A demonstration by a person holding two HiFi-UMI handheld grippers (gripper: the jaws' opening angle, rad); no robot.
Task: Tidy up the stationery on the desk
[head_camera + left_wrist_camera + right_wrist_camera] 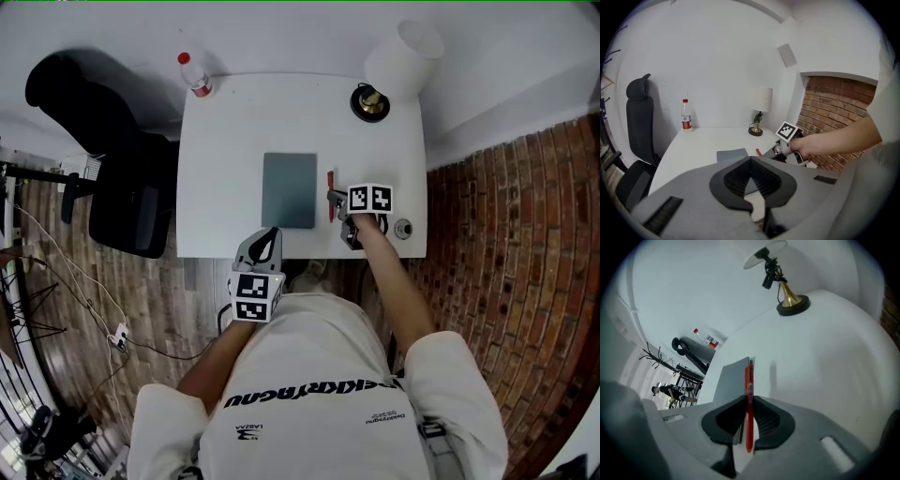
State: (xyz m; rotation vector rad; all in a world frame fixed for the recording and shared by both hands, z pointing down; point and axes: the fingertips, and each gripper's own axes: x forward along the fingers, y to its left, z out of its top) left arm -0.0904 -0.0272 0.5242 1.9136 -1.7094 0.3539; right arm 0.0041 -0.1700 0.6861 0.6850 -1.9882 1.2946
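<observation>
A red pen is clamped between the jaws of my right gripper, above the white desk just right of a grey notebook. In the right gripper view the pen runs straight through the jaws, its tip pointing past the notebook's edge. My left gripper hovers at the desk's front edge, shut with nothing in it. Its pads meet in the left gripper view, with the notebook just beyond.
A table lamp with a white shade stands at the desk's back right. A red-capped plastic bottle stands at the back left corner. A small round object lies near the front right edge. A black office chair stands left of the desk.
</observation>
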